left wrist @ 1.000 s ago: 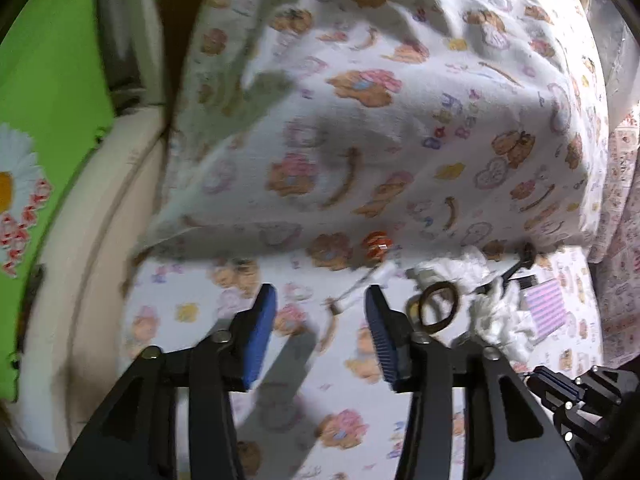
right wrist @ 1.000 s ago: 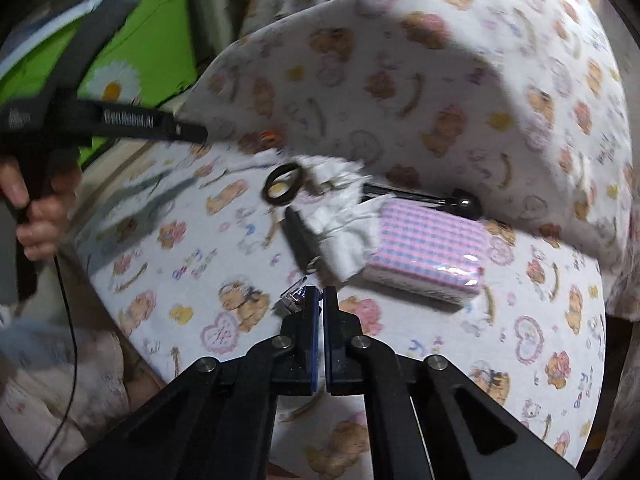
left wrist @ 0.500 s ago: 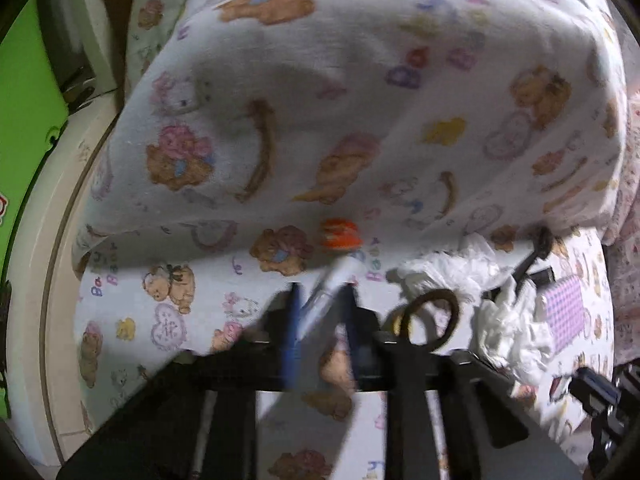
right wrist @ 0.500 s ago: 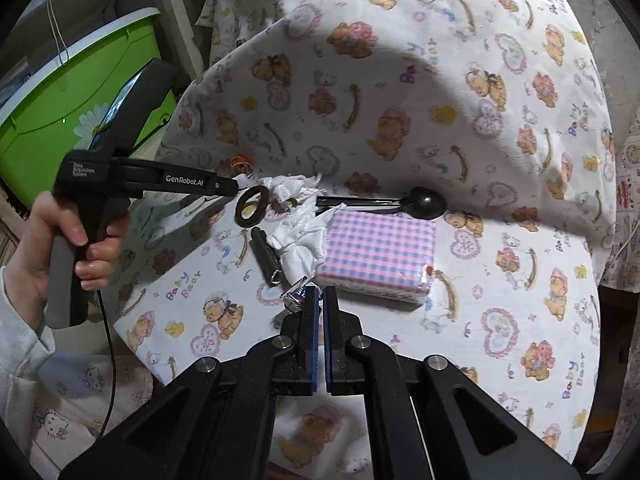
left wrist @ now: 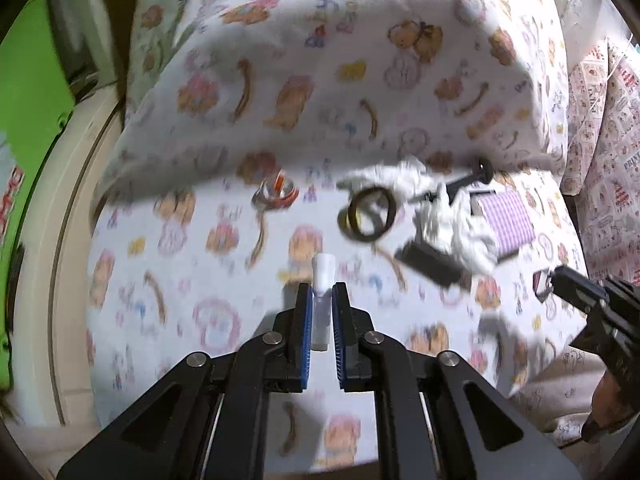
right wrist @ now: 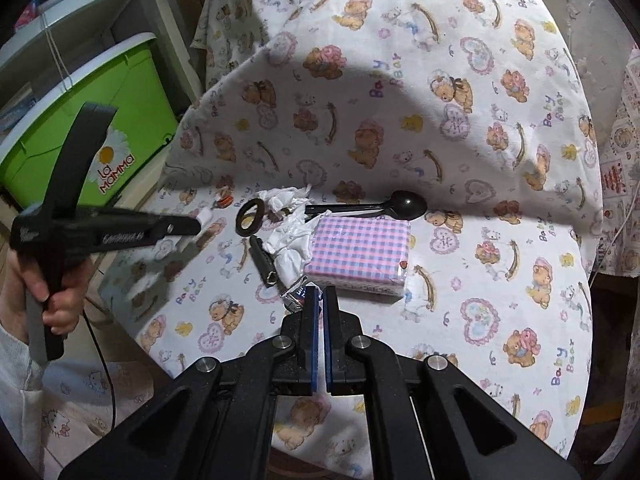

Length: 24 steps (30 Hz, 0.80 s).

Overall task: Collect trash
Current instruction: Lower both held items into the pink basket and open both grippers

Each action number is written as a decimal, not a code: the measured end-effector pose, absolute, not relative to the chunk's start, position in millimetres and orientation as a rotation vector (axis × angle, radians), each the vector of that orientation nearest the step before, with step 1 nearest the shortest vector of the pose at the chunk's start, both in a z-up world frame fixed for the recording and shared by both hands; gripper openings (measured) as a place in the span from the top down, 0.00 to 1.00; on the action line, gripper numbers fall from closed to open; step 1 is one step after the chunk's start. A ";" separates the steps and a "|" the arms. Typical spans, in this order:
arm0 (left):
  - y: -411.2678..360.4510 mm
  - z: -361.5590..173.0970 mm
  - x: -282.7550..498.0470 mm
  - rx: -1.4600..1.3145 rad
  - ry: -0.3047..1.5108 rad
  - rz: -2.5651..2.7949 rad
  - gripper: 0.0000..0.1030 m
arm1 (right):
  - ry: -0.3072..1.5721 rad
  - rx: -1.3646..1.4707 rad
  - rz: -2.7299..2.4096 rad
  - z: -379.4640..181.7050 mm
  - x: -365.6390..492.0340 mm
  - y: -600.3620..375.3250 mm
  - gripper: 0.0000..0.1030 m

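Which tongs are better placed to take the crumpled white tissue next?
Probably the right tongs: the crumpled white tissue lies just beyond their tips. The left tongs are farther off to its side. Both are full, though: right holds a foil wrapper, left a white tube.

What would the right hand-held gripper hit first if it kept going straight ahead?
Probably the pink checked packet, lying just beyond the right hand-held gripper, which is already shut on a foil wrapper. Depth is unclear, so it may pass over it.
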<state>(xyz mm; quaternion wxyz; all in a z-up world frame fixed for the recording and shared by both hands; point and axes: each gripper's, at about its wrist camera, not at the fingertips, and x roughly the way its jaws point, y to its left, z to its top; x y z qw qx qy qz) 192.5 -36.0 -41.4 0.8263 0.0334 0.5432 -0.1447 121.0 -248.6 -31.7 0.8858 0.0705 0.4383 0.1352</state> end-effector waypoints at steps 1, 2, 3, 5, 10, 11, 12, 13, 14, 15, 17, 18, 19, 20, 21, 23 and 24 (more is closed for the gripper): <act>-34.5 -39.9 184.8 0.066 1.151 -0.300 0.92 | 0.909 0.156 0.289 -30.9 118.4 -248.5 0.98; -33.9 -36.2 177.8 0.065 1.140 -0.291 0.92 | 0.907 0.162 0.295 -30.2 116.6 -247.9 0.98; -32.9 -32.1 169.4 0.066 1.121 -0.278 0.92 | 0.902 0.162 0.300 -28.8 113.0 -246.8 0.98; -32.6 -24.7 166.3 0.073 1.085 -0.257 0.92 | 0.888 0.141 0.295 -26.3 106.2 -242.3 0.98; -33.5 0.8 134.0 0.110 0.993 -0.228 0.92 | 0.868 0.109 0.315 -15.1 84.3 -229.8 0.97; -35.9 2.3 126.6 0.102 0.992 -0.230 0.92 | 0.858 0.103 0.310 -9.3 77.2 -227.9 0.97; -37.8 3.5 118.7 0.090 0.995 -0.235 0.92 | 0.859 0.105 0.303 -5.2 72.3 -226.4 0.97; -41.9 2.7 111.4 0.081 0.997 -0.239 0.91 | 0.860 0.109 0.303 -2.3 68.8 -225.1 0.97; -42.1 4.7 103.1 0.074 0.997 -0.238 0.91 | 0.860 0.114 0.309 1.9 63.3 -223.1 0.97; -42.5 4.9 94.5 0.067 1.000 -0.233 0.91 | 0.855 0.113 0.312 6.3 56.3 -220.1 0.97; -41.4 5.8 79.2 0.047 1.003 -0.228 0.91 | 0.849 0.103 0.303 11.9 43.5 -214.2 0.97; -39.9 5.6 72.8 0.033 0.999 -0.227 0.91 | 0.850 0.107 0.307 13.7 36.0 -210.8 0.97; -39.1 4.4 65.1 0.026 0.993 -0.226 0.91 | 0.854 0.115 0.314 14.1 30.0 -208.6 0.97; -39.0 3.2 57.0 0.023 0.977 -0.232 0.91 | 0.858 0.126 0.324 13.6 23.3 -206.3 0.97; -37.9 1.4 49.1 0.019 0.952 -0.244 0.91 | 0.863 0.131 0.332 12.0 17.6 -204.1 0.97; -37.2 -5.3 39.9 0.031 0.940 -0.233 0.91 | 0.871 0.127 0.348 6.4 7.6 -200.5 0.97; -37.1 -8.5 39.7 0.029 0.952 -0.236 0.91 | 0.875 0.116 0.360 1.0 2.1 -198.0 0.97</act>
